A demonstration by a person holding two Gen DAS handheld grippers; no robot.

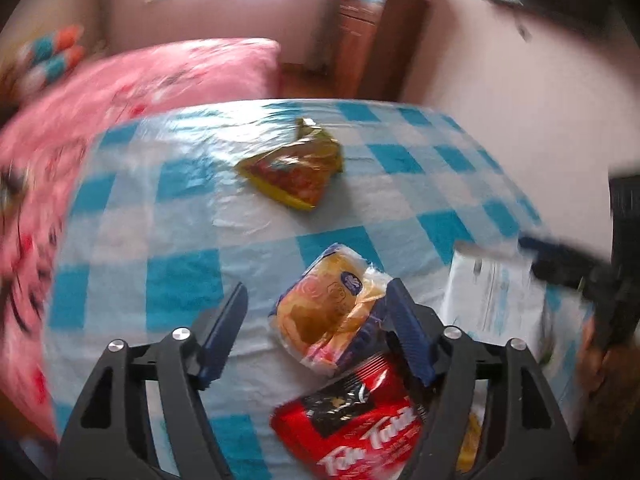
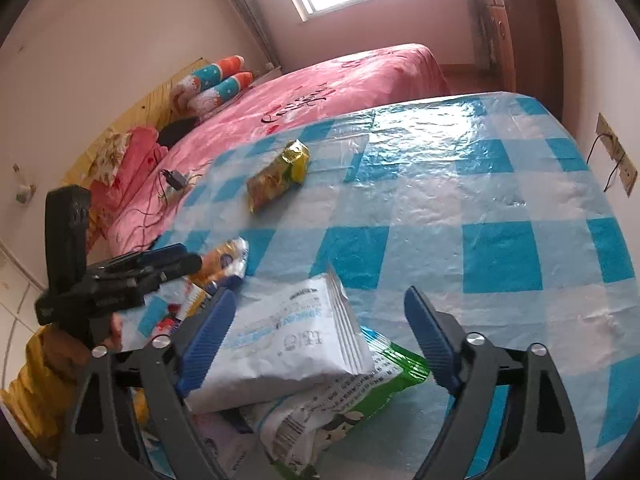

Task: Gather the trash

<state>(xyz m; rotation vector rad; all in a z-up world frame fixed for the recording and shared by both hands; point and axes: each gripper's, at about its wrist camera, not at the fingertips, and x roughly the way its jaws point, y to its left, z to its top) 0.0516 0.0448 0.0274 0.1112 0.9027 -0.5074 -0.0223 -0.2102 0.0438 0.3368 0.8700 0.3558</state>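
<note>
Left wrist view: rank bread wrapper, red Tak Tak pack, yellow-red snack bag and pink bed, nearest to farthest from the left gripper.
1. bread wrapper: between the open jaws of the left gripper, against the right one.
2. red Tak Tak pack: just below, toward the camera.
3. yellow-red snack bag: mid-table, ahead.
4. pink bed: beyond the table's far left edge.

Bench covered with a glossy blue-and-white checked plastic cloth, creased. Lying directly on it: a yellow snack wrapper, crumpled, alone toward the far side, well apart from the rest. At the near edge, a cluster of packets: an orange bread wrapper; a red biscuit packet touching it; a white pouch resting tilted on a green-and-white packet. Pink bed just beside the bench.
</note>
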